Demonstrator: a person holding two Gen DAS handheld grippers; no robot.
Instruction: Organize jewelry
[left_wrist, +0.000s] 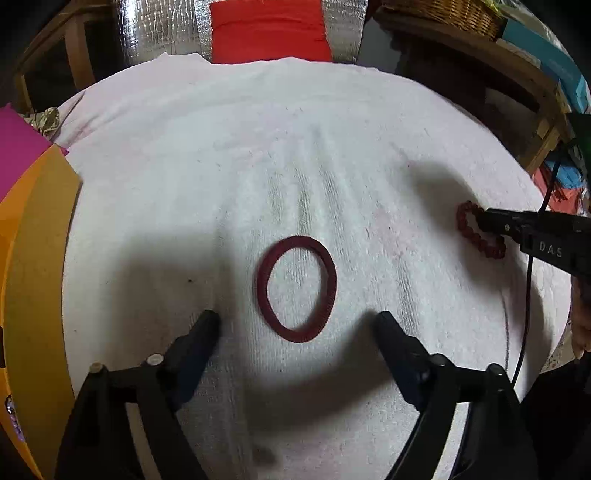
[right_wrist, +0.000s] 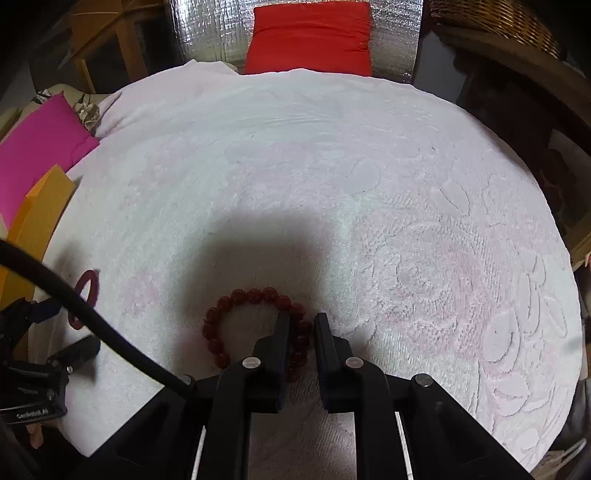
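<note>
A dark red fabric ring (left_wrist: 295, 288) lies flat on the white towel (left_wrist: 258, 147). My left gripper (left_wrist: 295, 319) stands open just short of it, one fingertip on each side of its near edge, and touches nothing. Far to the right, a bracelet of dark red beads (left_wrist: 476, 236) rests on the towel. In the right wrist view the beaded bracelet (right_wrist: 255, 295) curls ahead of my right gripper (right_wrist: 301, 321), whose narrow jaws are shut on the bracelet's right side. The ring (right_wrist: 86, 295) shows at the left, partly behind a black cable (right_wrist: 110, 325).
An orange board (left_wrist: 37, 258) and a pink cloth (left_wrist: 18, 140) border the towel on the left. A red cushion (left_wrist: 269, 33) against silver foil lies beyond the far edge. Wooden furniture with a wicker basket (left_wrist: 443, 14) stands at the right.
</note>
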